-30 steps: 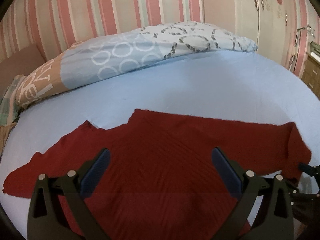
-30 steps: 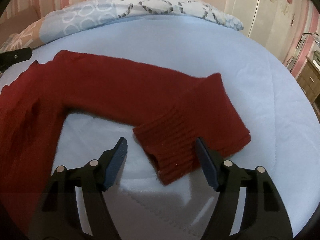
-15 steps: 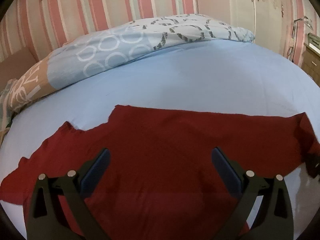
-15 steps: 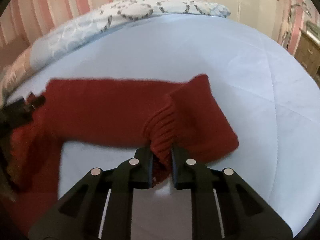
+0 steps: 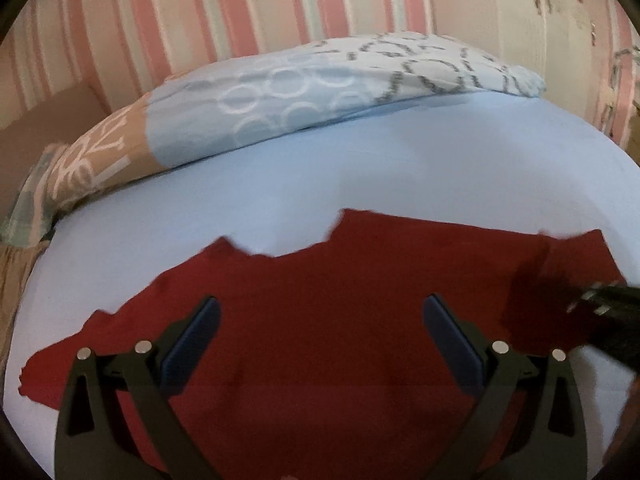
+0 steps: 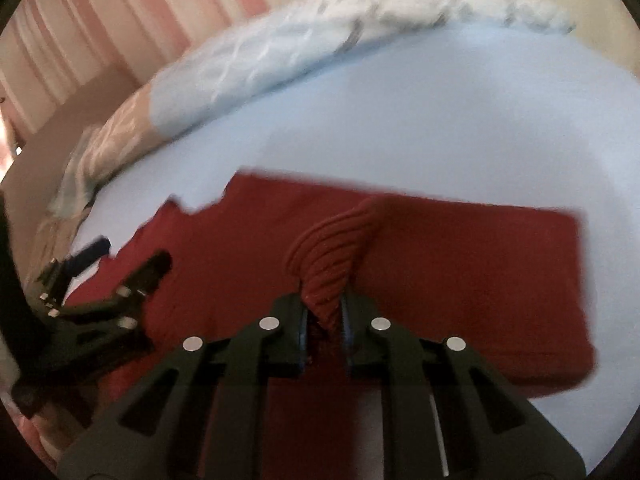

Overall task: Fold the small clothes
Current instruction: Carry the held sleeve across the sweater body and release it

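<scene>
A dark red knit sweater (image 5: 320,300) lies spread on the light blue bed sheet (image 5: 360,160); it also shows in the right wrist view (image 6: 460,264). My left gripper (image 5: 320,320) is open and empty, hovering over the sweater's body. My right gripper (image 6: 324,312) is shut on the ribbed cuff (image 6: 328,256) of the sleeve and holds it lifted over the sweater's body. The right gripper shows at the right edge of the left wrist view (image 5: 600,308), and the left gripper shows at the left of the right wrist view (image 6: 120,280).
A folded patterned duvet (image 5: 320,80) lies along the far side of the bed. A pink striped wall (image 5: 240,8) stands behind it and a white wardrobe (image 5: 540,12) at the far right. Bare blue sheet (image 6: 400,120) stretches beyond the sweater.
My right gripper closed on the sleeve cuff, lifted it and carried it left over the sweater's body. The left gripper stayed open above the sweater.
</scene>
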Action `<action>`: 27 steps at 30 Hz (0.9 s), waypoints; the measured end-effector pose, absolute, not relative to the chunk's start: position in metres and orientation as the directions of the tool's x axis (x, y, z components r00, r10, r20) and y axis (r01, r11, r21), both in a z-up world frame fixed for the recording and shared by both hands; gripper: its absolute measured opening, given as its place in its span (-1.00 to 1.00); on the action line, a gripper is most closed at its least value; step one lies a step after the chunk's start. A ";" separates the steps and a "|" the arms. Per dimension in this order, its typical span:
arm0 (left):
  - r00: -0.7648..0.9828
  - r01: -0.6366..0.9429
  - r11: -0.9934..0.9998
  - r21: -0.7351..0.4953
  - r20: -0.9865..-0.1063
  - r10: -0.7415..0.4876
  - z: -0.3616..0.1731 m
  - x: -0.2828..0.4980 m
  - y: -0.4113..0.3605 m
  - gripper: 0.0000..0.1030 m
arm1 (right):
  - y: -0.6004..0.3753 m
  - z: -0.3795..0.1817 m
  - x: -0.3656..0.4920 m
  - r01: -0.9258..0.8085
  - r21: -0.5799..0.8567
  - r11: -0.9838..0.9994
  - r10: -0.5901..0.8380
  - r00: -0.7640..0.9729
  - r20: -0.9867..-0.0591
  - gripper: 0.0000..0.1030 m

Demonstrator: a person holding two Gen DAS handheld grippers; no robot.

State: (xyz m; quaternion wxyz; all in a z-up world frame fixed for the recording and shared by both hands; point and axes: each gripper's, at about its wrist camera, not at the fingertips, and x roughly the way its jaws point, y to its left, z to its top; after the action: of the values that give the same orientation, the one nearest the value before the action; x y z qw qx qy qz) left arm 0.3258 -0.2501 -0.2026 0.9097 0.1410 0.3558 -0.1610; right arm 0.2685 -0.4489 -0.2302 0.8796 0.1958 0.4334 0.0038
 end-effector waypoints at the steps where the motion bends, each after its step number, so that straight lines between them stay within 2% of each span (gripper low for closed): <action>1: 0.681 0.394 0.910 0.126 -0.705 -0.197 -0.203 0.329 -0.241 0.97 | -0.445 -0.232 0.269 0.155 0.324 0.933 0.164 0.619 -0.768 -0.50; 2: 0.673 0.395 0.911 0.118 -0.712 -0.199 -0.205 0.330 -0.236 0.97 | -0.444 -0.231 0.267 0.153 0.300 0.942 0.145 0.619 -0.772 -0.31; 3: 0.667 0.392 0.913 0.110 -0.718 -0.200 -0.206 0.332 -0.231 0.97 | -0.446 -0.228 0.262 0.155 0.295 0.943 0.137 0.626 -0.768 0.11; 5: 0.664 0.386 0.916 0.109 -0.722 -0.194 -0.208 0.333 -0.224 0.97 | -0.448 -0.221 0.248 0.158 0.271 0.949 0.106 0.652 -0.751 0.46; 6: 0.666 0.377 0.919 0.113 -0.723 -0.184 -0.209 0.333 -0.221 0.97 | -0.449 -0.219 0.244 0.160 0.240 0.958 0.080 0.653 -0.753 0.54; 9: 0.662 0.366 0.925 0.104 -0.727 -0.180 -0.212 0.331 -0.214 0.97 | -0.448 -0.222 0.241 0.167 0.132 0.977 0.000 0.620 -0.784 0.54; 13: 0.673 0.366 0.923 0.118 -0.719 -0.175 -0.212 0.321 -0.208 0.97 | -0.442 -0.234 0.252 0.164 0.114 0.980 -0.007 0.597 -0.802 0.54; 17: 0.667 0.367 0.922 0.123 -0.725 -0.169 -0.213 0.318 -0.200 0.97 | -0.411 -0.239 0.278 0.100 0.102 0.990 0.024 0.585 -0.810 0.45; 19: 0.649 0.365 0.926 0.101 -0.740 -0.175 -0.216 0.320 -0.193 0.97 | -0.402 -0.246 0.288 0.089 0.066 0.994 0.005 0.563 -0.827 0.23; 20: 0.633 0.371 0.925 0.081 -0.751 -0.188 -0.217 0.322 -0.190 0.97 | -0.402 -0.255 0.296 0.100 0.069 0.993 0.005 0.534 -0.845 -0.02; 22: 0.612 0.377 0.925 0.045 -0.761 -0.213 -0.217 0.323 -0.183 0.97 | -0.410 -0.260 0.299 0.135 0.108 0.985 0.019 0.535 -0.844 -0.21; 23: 0.618 0.375 0.926 0.048 -0.758 -0.211 -0.216 0.321 -0.181 0.97 | -0.417 -0.259 0.299 0.164 0.129 0.978 0.020 0.540 -0.841 -0.50; 24: 0.625 0.374 0.926 0.054 -0.752 -0.209 -0.214 0.320 -0.178 0.97 | -0.423 -0.257 0.298 0.183 0.153 0.971 0.029 0.545 -0.838 -0.71; 27: 0.643 0.363 0.930 0.061 -0.738 -0.203 -0.209 0.319 -0.169 0.97 | -0.422 -0.236 0.292 0.175 0.193 0.966 0.050 0.601 -0.798 -0.73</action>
State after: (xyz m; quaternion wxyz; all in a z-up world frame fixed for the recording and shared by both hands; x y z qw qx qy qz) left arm 0.3186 -0.1691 -0.2094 0.9007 0.1022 0.3920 -0.1570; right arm 0.2922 -0.4217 -0.2356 0.8857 0.1264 0.4452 -0.0352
